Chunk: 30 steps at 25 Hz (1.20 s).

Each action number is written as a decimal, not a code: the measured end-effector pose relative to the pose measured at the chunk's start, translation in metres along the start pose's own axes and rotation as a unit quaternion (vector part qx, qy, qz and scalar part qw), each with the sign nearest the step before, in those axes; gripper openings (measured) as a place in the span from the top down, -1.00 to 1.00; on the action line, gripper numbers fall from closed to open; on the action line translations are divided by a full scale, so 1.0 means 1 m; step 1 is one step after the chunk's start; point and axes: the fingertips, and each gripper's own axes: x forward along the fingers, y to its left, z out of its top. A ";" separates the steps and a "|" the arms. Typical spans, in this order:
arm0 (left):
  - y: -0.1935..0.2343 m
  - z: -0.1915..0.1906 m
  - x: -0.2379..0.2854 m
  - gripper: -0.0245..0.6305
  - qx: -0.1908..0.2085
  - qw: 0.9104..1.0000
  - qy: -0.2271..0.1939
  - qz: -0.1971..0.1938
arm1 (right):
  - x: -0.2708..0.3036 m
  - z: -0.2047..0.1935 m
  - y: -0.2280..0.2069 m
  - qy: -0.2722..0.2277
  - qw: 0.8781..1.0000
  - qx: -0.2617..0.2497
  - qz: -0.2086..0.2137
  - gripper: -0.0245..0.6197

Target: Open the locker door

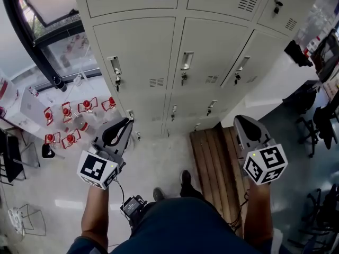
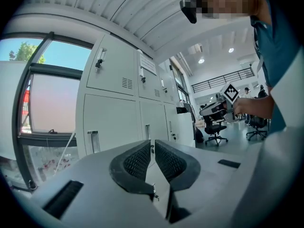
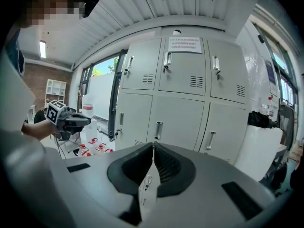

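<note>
A bank of pale grey lockers [image 1: 159, 46] stands ahead, every door closed. Each door has a metal handle [image 1: 186, 61] with a key hanging below it. My left gripper [image 1: 127, 121] is held out level in front of the lower left doors, apart from them, shut and empty. My right gripper [image 1: 239, 119] is out to the right, also clear of the lockers, shut with nothing between its pads. In the right gripper view the jaws [image 3: 153, 146] point at a middle door's handle [image 3: 158, 129]. In the left gripper view the jaws [image 2: 152, 144] see the lockers [image 2: 114, 108] at a slant.
Several red-capped bottles [image 1: 69, 115] stand on the floor at the left by a window. A wooden pallet [image 1: 217, 157] lies before the right lockers. A white counter [image 1: 280, 83] and office chairs [image 1: 318, 120] are at the right. The person's feet [image 1: 185, 180] are below.
</note>
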 end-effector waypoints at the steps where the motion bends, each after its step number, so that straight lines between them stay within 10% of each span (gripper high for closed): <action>1: 0.002 0.001 -0.001 0.79 -0.001 1.000 0.000 0.006 | 0.007 0.003 -0.001 -0.003 1.000 -0.003 0.006 0.81; 30: 0.042 -0.058 0.033 0.79 -0.055 0.992 0.047 0.103 | 0.198 0.014 -0.019 -0.002 0.991 -0.041 0.125 0.80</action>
